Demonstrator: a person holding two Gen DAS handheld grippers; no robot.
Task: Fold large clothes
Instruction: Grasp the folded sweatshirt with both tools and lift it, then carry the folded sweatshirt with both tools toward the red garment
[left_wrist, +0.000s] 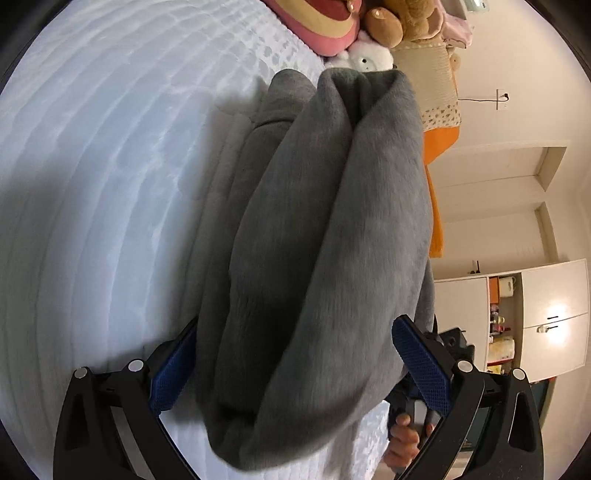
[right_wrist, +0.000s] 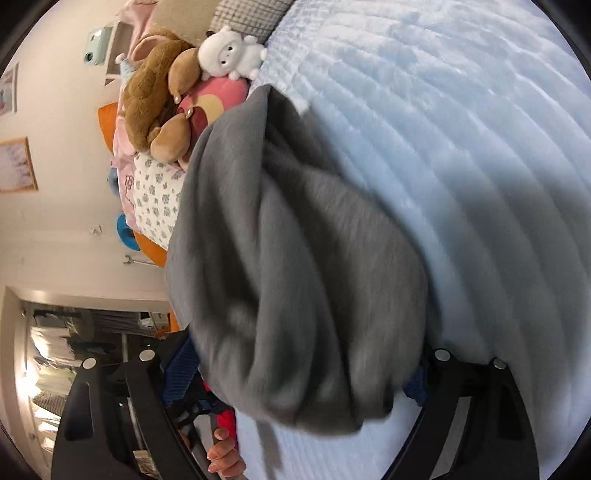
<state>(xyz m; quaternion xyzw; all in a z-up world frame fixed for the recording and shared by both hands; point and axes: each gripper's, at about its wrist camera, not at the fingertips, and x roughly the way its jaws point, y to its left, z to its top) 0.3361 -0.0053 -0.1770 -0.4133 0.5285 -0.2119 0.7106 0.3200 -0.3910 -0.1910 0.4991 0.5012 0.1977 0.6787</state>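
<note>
Both wide-spread grippers, left gripper (left_wrist: 295, 369) and right gripper (right_wrist: 299, 373), clasp the bunched grey fleece garment (left_wrist: 317, 236) above the white quilted bed (left_wrist: 92, 184). The thick, slippery bundle could slump out unevenly, spoiling the fold.

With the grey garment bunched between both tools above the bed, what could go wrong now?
1. In the left tool, one pad stands apart from the grey garment, so the thick bundle may slip out.
2. The garment is rolled, not flat; set on the bed so, the fold may be crooked.
3. The plush toys lie near and may get knocked.
</note>
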